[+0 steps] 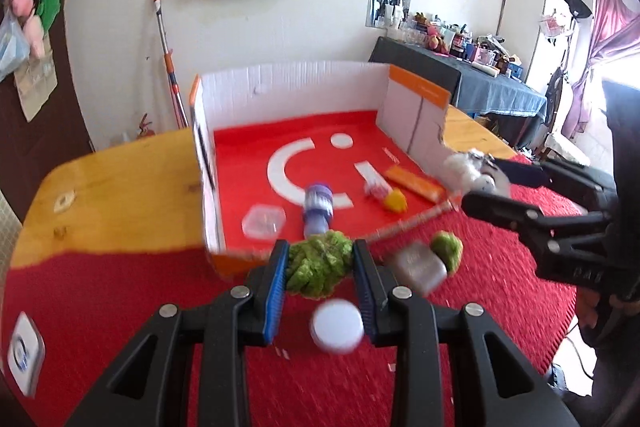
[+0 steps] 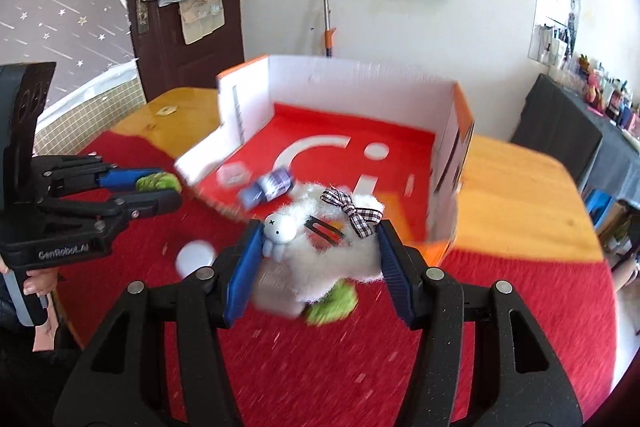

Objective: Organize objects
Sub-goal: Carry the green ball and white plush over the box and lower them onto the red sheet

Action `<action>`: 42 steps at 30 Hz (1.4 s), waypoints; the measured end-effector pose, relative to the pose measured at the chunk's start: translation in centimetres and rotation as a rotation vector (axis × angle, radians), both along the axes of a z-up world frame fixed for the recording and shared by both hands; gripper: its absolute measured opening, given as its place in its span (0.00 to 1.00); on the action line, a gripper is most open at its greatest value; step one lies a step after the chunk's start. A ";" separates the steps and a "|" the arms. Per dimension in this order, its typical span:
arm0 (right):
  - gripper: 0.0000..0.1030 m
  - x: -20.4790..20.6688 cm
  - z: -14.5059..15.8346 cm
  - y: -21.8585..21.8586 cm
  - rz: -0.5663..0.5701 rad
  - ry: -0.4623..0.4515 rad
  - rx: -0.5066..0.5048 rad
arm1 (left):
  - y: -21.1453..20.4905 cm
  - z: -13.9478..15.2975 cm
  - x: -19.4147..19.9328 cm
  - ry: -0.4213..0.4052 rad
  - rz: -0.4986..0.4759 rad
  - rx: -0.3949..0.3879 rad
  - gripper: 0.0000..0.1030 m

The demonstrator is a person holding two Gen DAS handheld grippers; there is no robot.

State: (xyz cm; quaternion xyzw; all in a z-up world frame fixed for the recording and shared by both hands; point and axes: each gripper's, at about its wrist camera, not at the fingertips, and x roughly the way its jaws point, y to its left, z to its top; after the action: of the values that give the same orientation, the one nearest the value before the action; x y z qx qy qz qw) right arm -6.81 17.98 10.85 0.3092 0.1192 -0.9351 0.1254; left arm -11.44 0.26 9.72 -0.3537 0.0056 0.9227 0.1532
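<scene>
My left gripper (image 1: 320,259) is shut on a green fuzzy scrunchie (image 1: 320,267), lifted above the red mat just before the box's near edge. In the right wrist view the left gripper (image 2: 168,189) shows at the left with the green scrunchie (image 2: 156,182) between its fingers. My right gripper (image 2: 316,243) is shut on a white fluffy hair clip (image 2: 332,255) with a small rabbit figure and a checked bow. In the left wrist view the right gripper (image 1: 476,187) holds the white fluffy hair clip (image 1: 464,171) near the box's right wall.
The open cardboard box (image 1: 288,83) with a red floor holds a clear case (image 1: 264,221), a purple bottle (image 1: 318,209), a yellow item (image 1: 394,201) and an orange packet (image 1: 416,183). On the red mat (image 1: 100,291) lie a white cap (image 1: 338,325), a grey case (image 1: 418,267) and another green scrunchie (image 1: 448,249).
</scene>
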 end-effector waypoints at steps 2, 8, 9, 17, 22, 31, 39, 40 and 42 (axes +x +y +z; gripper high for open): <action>0.53 -1.9 0.8 0.1 -0.004 -0.008 0.009 | 0.1 0.5 -1.6 -0.006 0.000 -0.019 0.32; 0.53 -8.2 0.4 -0.5 -0.040 -0.087 0.112 | 0.7 0.6 -6.9 -0.040 0.028 -0.103 0.32; 0.53 -9.2 0.2 -0.5 -0.046 -0.108 0.115 | 0.8 0.3 -7.8 -0.055 0.028 -0.115 0.32; 0.53 -15.1 -1.4 0.2 -0.115 -0.253 0.098 | 1.1 -2.2 -12.6 -0.158 0.048 -0.155 0.32; 0.53 -17.8 -2.9 0.4 -0.165 -0.342 0.115 | 1.1 -3.2 -14.2 -0.190 0.059 -0.178 0.32; 0.53 -19.2 -4.8 -0.2 -0.183 -0.401 0.165 | 1.6 -4.5 -15.1 -0.231 0.045 -0.213 0.32; 0.53 -19.9 -5.5 -0.4 -0.197 -0.458 0.214 | 1.6 -5.5 -15.5 -0.277 0.052 -0.232 0.32; 0.53 -19.9 -5.5 -0.4 -0.196 -0.458 0.210 | 1.5 -5.6 -15.6 -0.283 0.054 -0.231 0.32; 0.53 -20.1 -5.5 -0.2 -0.202 -0.464 0.202 | 1.4 -5.7 -15.6 -0.282 0.057 -0.230 0.32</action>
State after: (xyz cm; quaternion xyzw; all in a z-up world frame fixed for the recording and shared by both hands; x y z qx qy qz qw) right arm -26.89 17.75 5.39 0.5366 0.1484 -0.8304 0.0241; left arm -26.99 1.70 3.97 -0.4950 0.0795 0.8611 0.0848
